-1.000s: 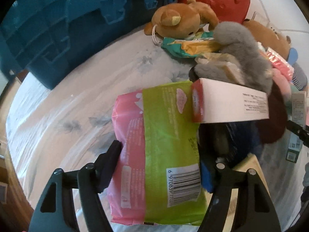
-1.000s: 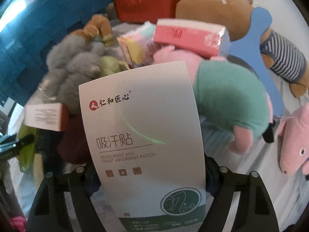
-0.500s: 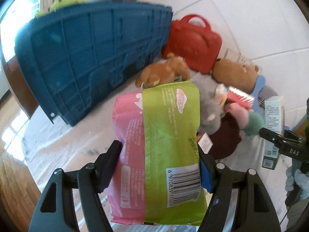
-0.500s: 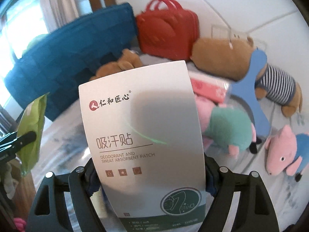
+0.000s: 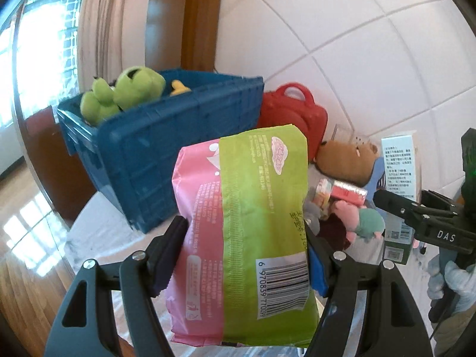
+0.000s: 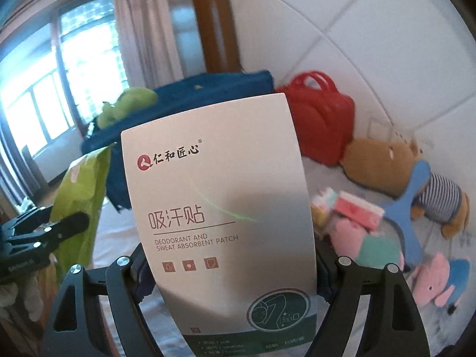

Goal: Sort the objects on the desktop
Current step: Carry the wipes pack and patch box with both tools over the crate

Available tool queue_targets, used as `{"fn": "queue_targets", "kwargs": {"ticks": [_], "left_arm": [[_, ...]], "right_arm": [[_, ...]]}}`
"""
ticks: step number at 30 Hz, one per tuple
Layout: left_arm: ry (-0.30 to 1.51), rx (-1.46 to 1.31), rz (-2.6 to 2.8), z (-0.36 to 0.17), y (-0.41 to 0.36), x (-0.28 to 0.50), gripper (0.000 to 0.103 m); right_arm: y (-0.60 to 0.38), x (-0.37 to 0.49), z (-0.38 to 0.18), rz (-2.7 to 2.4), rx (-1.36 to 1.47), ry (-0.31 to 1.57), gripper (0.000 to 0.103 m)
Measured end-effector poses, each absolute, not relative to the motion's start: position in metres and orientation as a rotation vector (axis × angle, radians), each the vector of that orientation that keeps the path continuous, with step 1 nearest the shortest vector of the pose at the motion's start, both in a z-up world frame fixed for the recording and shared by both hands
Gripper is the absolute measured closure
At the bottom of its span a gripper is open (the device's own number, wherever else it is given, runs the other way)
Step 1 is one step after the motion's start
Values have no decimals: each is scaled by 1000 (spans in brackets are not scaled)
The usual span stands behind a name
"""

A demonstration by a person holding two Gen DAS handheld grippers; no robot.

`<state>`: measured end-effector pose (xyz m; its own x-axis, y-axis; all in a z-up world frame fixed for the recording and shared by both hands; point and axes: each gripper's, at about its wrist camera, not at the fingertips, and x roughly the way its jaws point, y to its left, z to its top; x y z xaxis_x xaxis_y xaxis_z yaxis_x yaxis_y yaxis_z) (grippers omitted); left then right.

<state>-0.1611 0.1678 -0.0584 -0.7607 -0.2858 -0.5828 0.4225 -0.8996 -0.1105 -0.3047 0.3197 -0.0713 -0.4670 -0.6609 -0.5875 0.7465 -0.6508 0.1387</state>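
Blue slatted plastic crate [image 5: 166,160], landmark, holds green plush frog [image 5: 125,92]. Right of crate: left gripper [image 5: 247,255] clamped on pink-and-green soft plastic pack [image 5: 247,238]. Farther right: right gripper [image 6: 232,276] clamped on white cardboard patch box [image 6: 220,223], raised above the table.

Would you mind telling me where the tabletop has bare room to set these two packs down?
Bare cloth lies in front of the blue crate, on its near left side. It is crowded to the right, where plush toys and packets pile below the red bag.

Pink-and-green packet [image 5: 247,238], blue crate [image 5: 166,160], red bag [image 5: 294,119], white-and-green box [image 6: 220,223].
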Motion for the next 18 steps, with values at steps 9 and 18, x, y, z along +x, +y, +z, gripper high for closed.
{"fn": "queue_targets", "kwargs": {"ticks": [9,18], "left_arm": [[262,765,-2687,-30,109,-129,32],[194,690,-2736,-2,61,-118,32]], "right_arm": [[258,-261,-42,-2178,717,150,21],[202,-240,-19,-2203,667,129,21]]}}
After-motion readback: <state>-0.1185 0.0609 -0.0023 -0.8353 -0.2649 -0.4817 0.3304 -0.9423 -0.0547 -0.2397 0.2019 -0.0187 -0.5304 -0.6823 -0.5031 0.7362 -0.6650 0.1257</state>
